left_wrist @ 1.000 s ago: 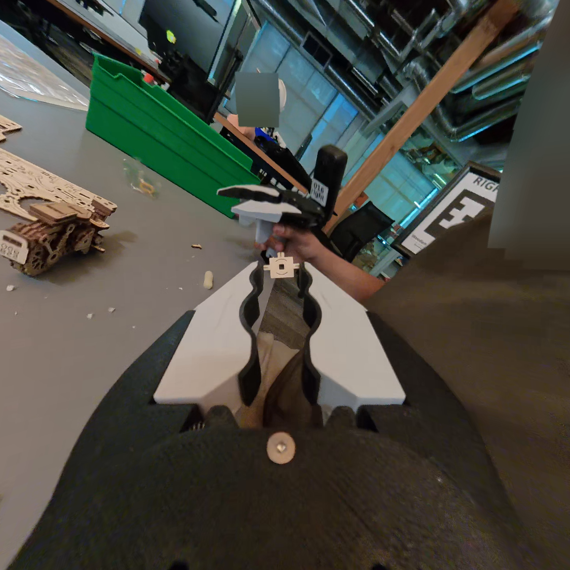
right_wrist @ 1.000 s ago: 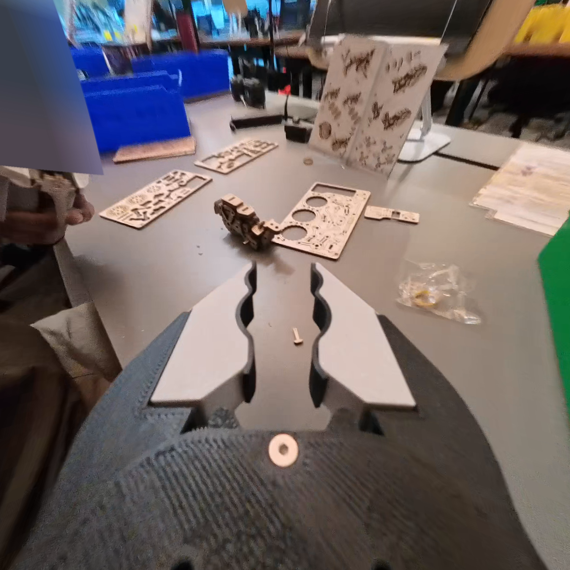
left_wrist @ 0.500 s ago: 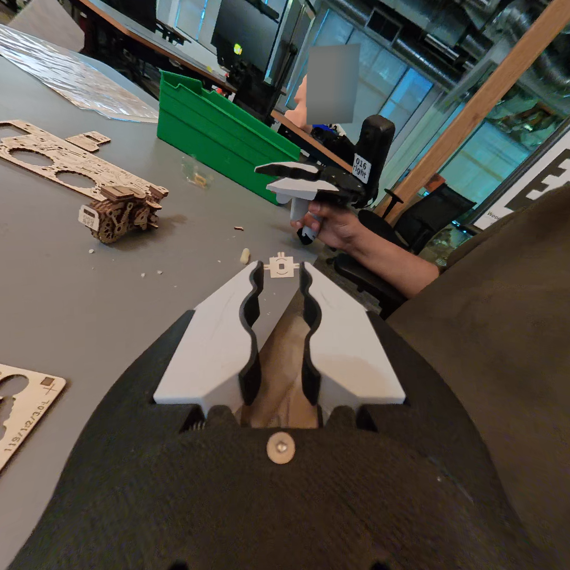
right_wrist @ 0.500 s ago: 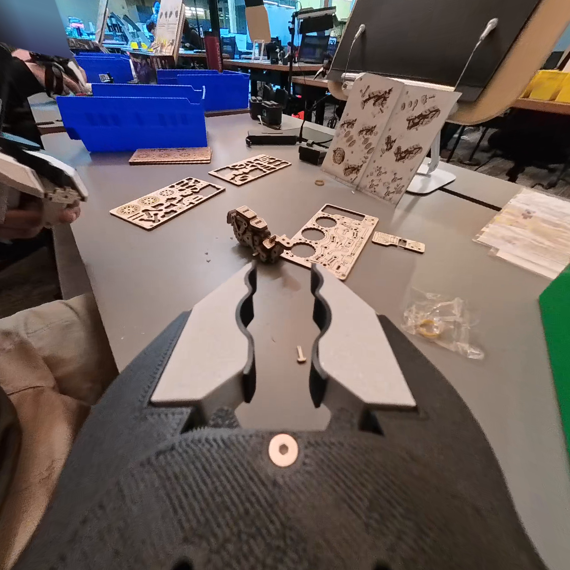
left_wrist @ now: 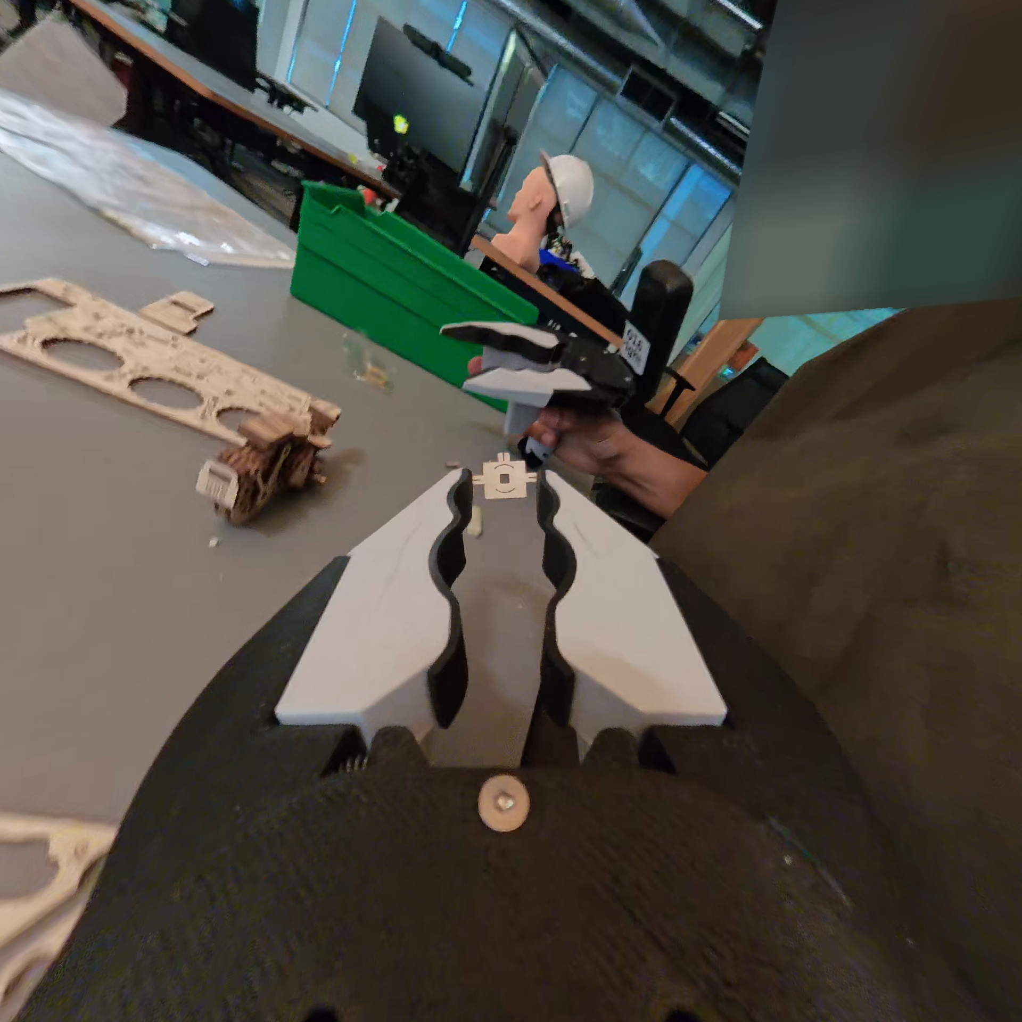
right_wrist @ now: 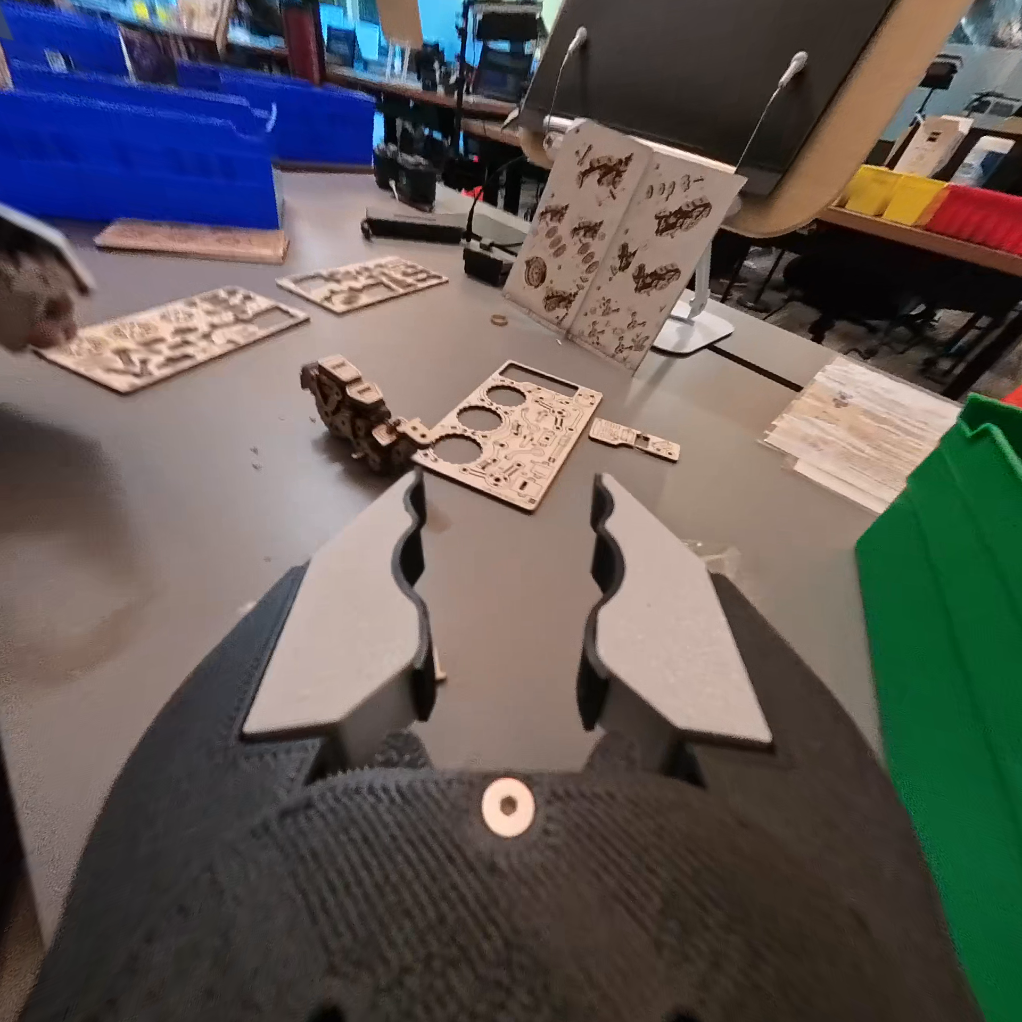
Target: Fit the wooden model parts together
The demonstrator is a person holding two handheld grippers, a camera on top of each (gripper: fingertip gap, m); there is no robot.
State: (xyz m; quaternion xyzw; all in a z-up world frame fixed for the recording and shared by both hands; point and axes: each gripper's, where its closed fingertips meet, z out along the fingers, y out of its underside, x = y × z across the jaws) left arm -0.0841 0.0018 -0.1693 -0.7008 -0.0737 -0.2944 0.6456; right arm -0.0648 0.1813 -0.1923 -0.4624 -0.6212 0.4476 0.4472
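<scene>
My left gripper (left_wrist: pixel 503 482) is shut on a small square wooden part (left_wrist: pixel 503 479), pinched at its fingertips above the grey table. The half-built wooden model (left_wrist: pixel 265 475) stands on the table to the left ahead of it. In the right wrist view the model (right_wrist: pixel 359 420) lies just ahead and left of my right gripper (right_wrist: pixel 506 489), which is open wide and empty, low over the table. A small wooden peg (right_wrist: pixel 438 666) lies partly hidden under its left finger. The right gripper also shows in the left wrist view (left_wrist: pixel 520 359), open, held by a hand.
A parts sheet with three round holes (right_wrist: pixel 514 437) touches the model, with a small offcut (right_wrist: pixel 633 439) beside it. More sheets (right_wrist: pixel 171 332) lie far left. An upright instruction booklet (right_wrist: pixel 625 249), papers (right_wrist: pixel 857 431) and a green bin (right_wrist: pixel 951 608) bound the right side; blue bins (right_wrist: pixel 138 149) stand behind.
My right gripper has opened wider and moved forward over the peg toward the model. My left gripper has swung over the table, still holding the square part.
</scene>
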